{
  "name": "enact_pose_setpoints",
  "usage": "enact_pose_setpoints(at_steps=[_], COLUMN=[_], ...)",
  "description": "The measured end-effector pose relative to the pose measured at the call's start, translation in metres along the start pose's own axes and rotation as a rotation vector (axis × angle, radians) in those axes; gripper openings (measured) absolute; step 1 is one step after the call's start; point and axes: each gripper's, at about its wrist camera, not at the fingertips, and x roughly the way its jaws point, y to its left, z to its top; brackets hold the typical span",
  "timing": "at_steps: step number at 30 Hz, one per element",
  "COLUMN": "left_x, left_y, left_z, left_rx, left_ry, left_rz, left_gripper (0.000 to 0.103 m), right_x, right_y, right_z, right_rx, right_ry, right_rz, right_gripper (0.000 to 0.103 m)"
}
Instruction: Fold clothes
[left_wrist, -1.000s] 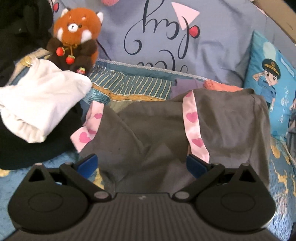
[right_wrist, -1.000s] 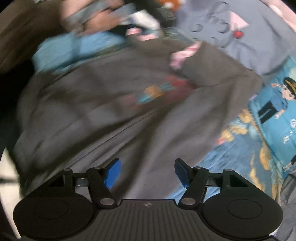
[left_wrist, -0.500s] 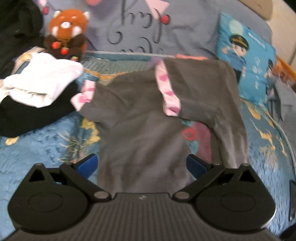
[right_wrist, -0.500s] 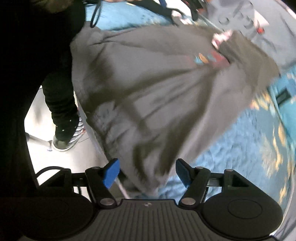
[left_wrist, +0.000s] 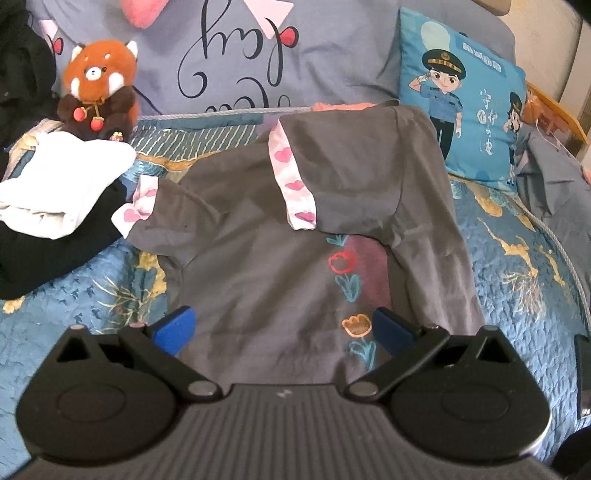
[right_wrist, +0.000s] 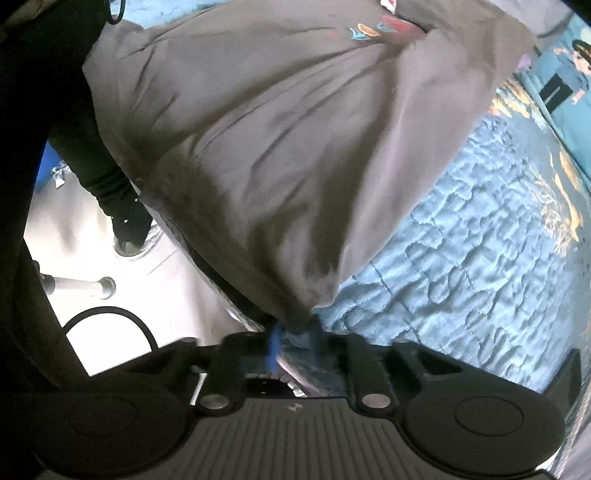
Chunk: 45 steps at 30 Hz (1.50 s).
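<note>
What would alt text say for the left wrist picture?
A grey T-shirt with pink heart-print cuffs lies on a blue quilted bedspread, one sleeve folded inward. The open left gripper hovers above its hem; a red panda plush sits behind.

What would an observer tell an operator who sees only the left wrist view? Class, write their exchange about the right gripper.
Operator: Is the right gripper holding anything?
Observer: Yes, the right gripper is shut on a corner of the shirt.
Operator: Where is that corner?
Observer: Near the edge of the quilt.
Operator: What lies beyond the edge?
Observer: Floor, with a black cable and a person's shoe.
</note>
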Motion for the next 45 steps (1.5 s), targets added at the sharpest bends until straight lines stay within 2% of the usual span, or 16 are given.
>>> enact_pose_setpoints(at_steps=[4, 15, 17, 21, 23, 29, 33, 38, 39, 41, 45], left_x=[0.002, 0.005, 0.005, 0.005, 0.006, 0.005, 0.005, 0.006, 0.006, 0.007, 0.007], left_y=[-0.005, -0.019, -0.019, -0.017, -0.016, -0.016, -0.016, -0.015, -0.015, -0.015, -0.015], left_z=[0.000, -0.004, -0.005, -0.004, -0.003, -0.003, -0.003, -0.004, -0.003, -0.003, -0.003], left_rx=[0.015, 0.062, 0.065, 0.056, 0.051, 0.047, 0.046, 0.044, 0.042, 0.040, 0.040], left_ry=[0.000, 0.004, 0.003, 0.002, 0.006, 0.005, 0.010, 0.013, 0.015, 0.018, 0.021], left_rz=[0.007, 0.014, 0.014, 0.009, 0.006, 0.001, 0.003, 0.004, 0.003, 0.001, -0.003], left_gripper=[0.103, 0.103, 0.103, 0.103, 0.103, 0.103, 0.103, 0.103, 0.103, 0.103, 0.103], right_x=[-0.008, -0.036, -0.034, -0.029, -0.027, -0.021, -0.010, 0.000, 0.000, -0.001, -0.004], right_y=[-0.003, 0.006, 0.009, 0.016, 0.019, 0.028, 0.033, 0.035, 0.033, 0.029, 0.020], right_z=[-0.003, -0.003, -0.003, -0.001, 0.000, 0.002, 0.004, 0.007, 0.008, 0.010, 0.015], right_rx=[0.043, -0.017, -0.062, -0.153, -0.198, -0.334, -0.412, -0.451, -0.433, -0.396, -0.314], right_ry=[-0.013, 0.016, 0.006, -0.013, -0.023, -0.053, -0.034, -0.009, -0.006, 0.000, 0.006], right_rz=[0.046, 0.216, 0.188, 0.133, 0.105, 0.021, -0.026, -0.047, -0.040, -0.027, 0.019], right_gripper=[0.004, 0.000, 0.002, 0.019, 0.037, 0.039, 0.039, 0.033, 0.030, 0.009, 0.003])
